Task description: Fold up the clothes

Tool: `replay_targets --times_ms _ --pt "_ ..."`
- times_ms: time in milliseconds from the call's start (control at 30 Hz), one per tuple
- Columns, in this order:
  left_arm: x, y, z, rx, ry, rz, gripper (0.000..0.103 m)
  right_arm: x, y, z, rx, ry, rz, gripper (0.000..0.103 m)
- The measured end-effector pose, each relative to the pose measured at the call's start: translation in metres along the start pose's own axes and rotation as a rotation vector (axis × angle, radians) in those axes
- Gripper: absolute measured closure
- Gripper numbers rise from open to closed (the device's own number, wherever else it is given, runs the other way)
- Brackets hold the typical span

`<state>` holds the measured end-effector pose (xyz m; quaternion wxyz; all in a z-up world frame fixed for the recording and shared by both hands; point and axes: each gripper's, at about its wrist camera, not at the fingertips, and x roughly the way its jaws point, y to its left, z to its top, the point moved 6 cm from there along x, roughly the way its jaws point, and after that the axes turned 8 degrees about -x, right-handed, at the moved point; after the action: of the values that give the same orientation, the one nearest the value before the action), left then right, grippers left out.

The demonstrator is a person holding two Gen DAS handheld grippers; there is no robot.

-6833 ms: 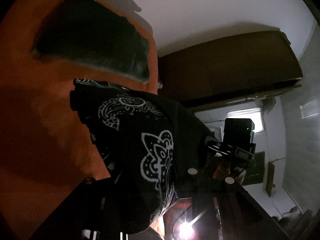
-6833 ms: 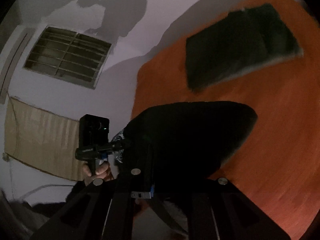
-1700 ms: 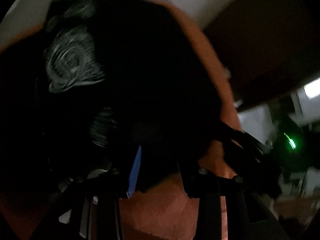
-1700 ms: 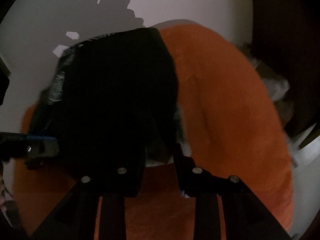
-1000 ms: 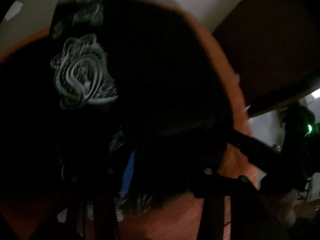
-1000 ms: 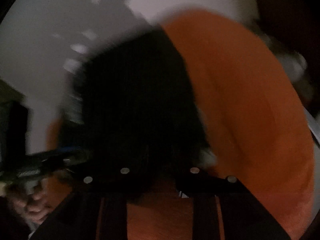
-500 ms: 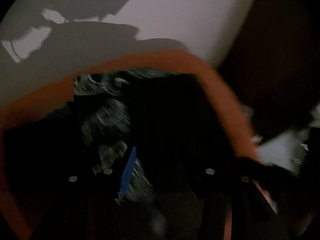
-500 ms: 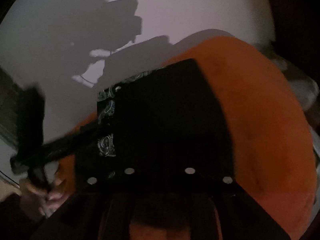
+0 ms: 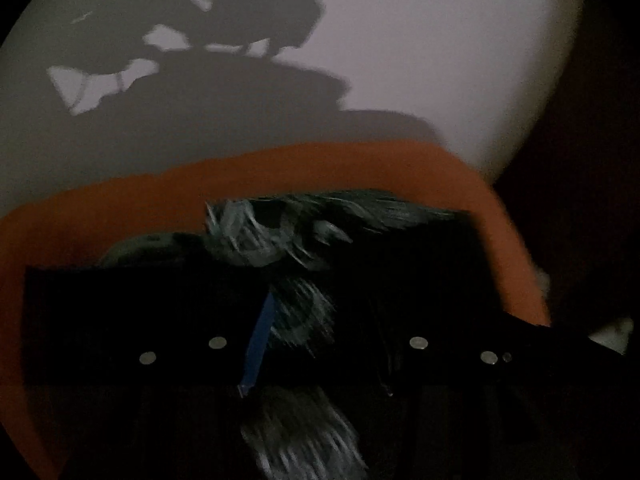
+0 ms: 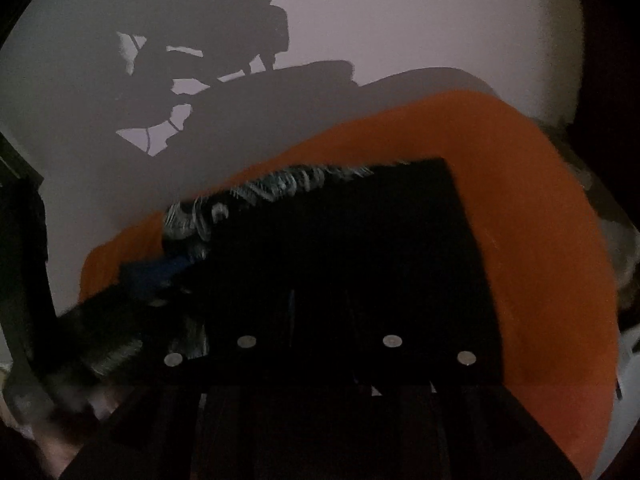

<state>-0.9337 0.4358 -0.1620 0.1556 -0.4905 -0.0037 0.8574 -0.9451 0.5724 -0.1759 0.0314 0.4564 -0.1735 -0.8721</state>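
Observation:
A black garment with a white paisley print (image 9: 280,240) lies folded on the orange surface (image 9: 280,168). In the left wrist view my left gripper (image 9: 316,320) is low over it, with printed cloth between its fingers (image 9: 256,340). In the right wrist view the same garment (image 10: 360,240) spreads as a dark rectangle on the orange surface (image 10: 540,240). My right gripper (image 10: 320,320) is right over it, and its dark jaws merge with the cloth. The left gripper (image 10: 152,276) shows at the garment's left edge.
A pale wall (image 9: 400,60) rises behind the orange surface and carries the shadows of both grippers. The orange surface's edge curves away on the right (image 10: 600,320). A dark area (image 9: 580,200) lies to the right.
Both grippers came down from holding the garment in the air to laying it flat on the orange surface. In the last half second they moved slightly forward over the cloth.

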Motion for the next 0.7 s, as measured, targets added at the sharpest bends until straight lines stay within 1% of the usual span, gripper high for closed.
replay_targets --times_ms 67,100,167,200,267,300,333,400,433,467,600,633,667,700 --pt "0.023 0.012 -0.003 -0.007 0.019 0.021 0.048 0.038 -0.004 -0.009 -0.036 0.1 -0.054 0.079" --pt "0.027 0.016 -0.003 -0.005 0.027 0.026 0.047 0.044 -0.005 -0.013 -0.052 0.128 -0.075 0.079" --pt "0.018 0.022 0.005 -0.033 0.017 0.011 0.047 0.035 -0.001 -0.01 -0.048 0.116 -0.092 0.079" --pt "0.012 0.025 0.008 -0.058 0.003 0.001 0.047 0.029 0.002 -0.009 -0.032 0.101 -0.081 0.079" --pt "0.0 0.031 0.012 -0.118 -0.031 -0.016 0.046 0.02 0.003 -0.008 -0.002 0.077 -0.095 0.077" --pt "0.003 0.034 0.011 -0.127 -0.027 -0.008 0.045 0.016 0.004 -0.008 0.013 0.065 -0.105 0.073" --pt "0.014 0.035 0.007 -0.118 -0.003 0.014 0.045 0.022 0.005 -0.011 0.002 0.088 -0.132 0.071" --pt "0.026 0.041 0.003 -0.104 0.022 0.018 0.043 0.039 0.008 -0.018 -0.032 0.134 -0.184 0.071" --pt "0.03 0.045 0.001 -0.097 0.031 0.014 0.043 0.038 0.011 -0.02 -0.045 0.139 -0.202 0.071" --pt "0.028 0.047 -0.001 -0.101 0.034 0.006 0.043 0.031 0.013 -0.021 -0.049 0.136 -0.207 0.071" --pt "-0.006 0.051 -0.011 -0.152 0.029 -0.043 0.042 -0.001 0.027 -0.031 -0.033 0.137 -0.202 0.071" --pt "-0.014 0.052 -0.013 -0.165 0.027 -0.055 0.04 -0.004 0.031 -0.036 -0.019 0.136 -0.19 0.071" --pt "-0.015 0.052 -0.016 -0.162 0.028 -0.057 0.04 -0.005 0.035 -0.041 -0.014 0.134 -0.183 0.071" --pt "-0.009 0.049 -0.02 -0.146 0.032 -0.05 0.039 0.002 0.038 -0.047 -0.027 0.138 -0.194 0.071"
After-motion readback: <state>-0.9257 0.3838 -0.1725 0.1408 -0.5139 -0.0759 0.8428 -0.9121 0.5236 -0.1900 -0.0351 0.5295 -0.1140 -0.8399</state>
